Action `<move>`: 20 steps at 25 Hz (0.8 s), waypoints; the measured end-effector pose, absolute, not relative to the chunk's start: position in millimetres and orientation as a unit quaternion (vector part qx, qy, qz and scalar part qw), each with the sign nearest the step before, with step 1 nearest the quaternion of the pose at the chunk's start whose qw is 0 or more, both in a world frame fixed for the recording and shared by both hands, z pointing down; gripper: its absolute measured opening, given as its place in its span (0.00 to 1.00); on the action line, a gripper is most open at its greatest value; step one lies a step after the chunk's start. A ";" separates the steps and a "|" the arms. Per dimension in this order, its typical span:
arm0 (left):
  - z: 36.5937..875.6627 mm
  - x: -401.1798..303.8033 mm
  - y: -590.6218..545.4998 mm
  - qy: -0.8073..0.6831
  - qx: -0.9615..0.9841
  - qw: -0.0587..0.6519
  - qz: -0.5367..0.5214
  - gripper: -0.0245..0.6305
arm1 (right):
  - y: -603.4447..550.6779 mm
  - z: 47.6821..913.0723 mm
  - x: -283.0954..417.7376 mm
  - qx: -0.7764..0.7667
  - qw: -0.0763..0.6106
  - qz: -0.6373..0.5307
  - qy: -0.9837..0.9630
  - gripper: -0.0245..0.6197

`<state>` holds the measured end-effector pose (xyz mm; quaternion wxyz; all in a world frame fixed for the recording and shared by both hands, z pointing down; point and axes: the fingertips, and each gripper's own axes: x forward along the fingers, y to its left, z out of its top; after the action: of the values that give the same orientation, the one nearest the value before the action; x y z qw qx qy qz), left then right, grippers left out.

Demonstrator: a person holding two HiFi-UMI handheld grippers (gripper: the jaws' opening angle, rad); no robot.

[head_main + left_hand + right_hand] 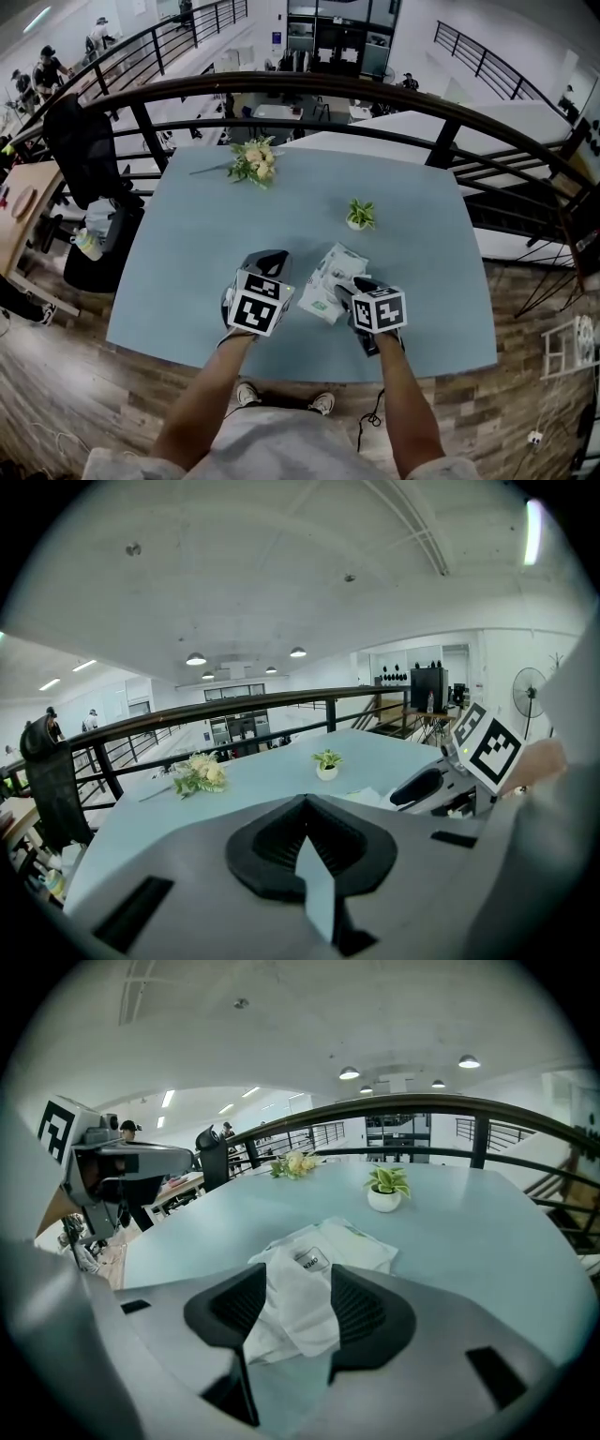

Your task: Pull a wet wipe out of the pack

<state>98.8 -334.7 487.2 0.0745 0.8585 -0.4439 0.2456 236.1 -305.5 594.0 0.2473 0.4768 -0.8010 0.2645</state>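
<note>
The right hand-held gripper (pixel 298 1281) pinched the wet wipe (pixel 302 1324), with the pack (pixel 364 1243) just ahead.
The left hand-held gripper (pixel 305 805), jaws pressed together, hung left of the pack.

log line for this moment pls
phase: wipe pull | right gripper: shut on wet wipe, at pack | left gripper: shut, empty, left of pack | pack: flat on table

On tabletop (pixel 187 262): pack (pixel 325 279) between left gripper (pixel 268 262) and right gripper (pixel 351 289), wipe (pixel 300 1309) in right jaws; plant (pixel 360 215) behind; flowers (pixel 254 161) back left.
</note>
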 end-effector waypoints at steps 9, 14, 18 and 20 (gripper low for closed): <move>495.0 100.9 -331.4 -0.443 0.857 0.083 0.250 0.03 | -302.5 607.3 239.2 0.470 0.266 0.272 -0.797 0.35; 496.1 103.0 -330.6 -0.441 0.857 0.081 0.252 0.03 | -300.2 609.8 240.7 0.467 0.271 0.272 -0.797 0.30; 496.6 100.0 -330.9 -0.443 0.856 0.084 0.253 0.03 | -298.5 610.2 240.2 0.465 0.276 0.273 -0.796 0.28; 496.2 98.5 -332.1 -0.445 0.855 0.084 0.252 0.03 | -299.0 611.1 239.3 0.463 0.282 0.268 -0.796 0.26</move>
<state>98.5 -332.1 496.2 0.0841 0.8554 -0.4448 0.2517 239.3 -299.0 611.1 0.2824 0.4626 -0.7965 0.2681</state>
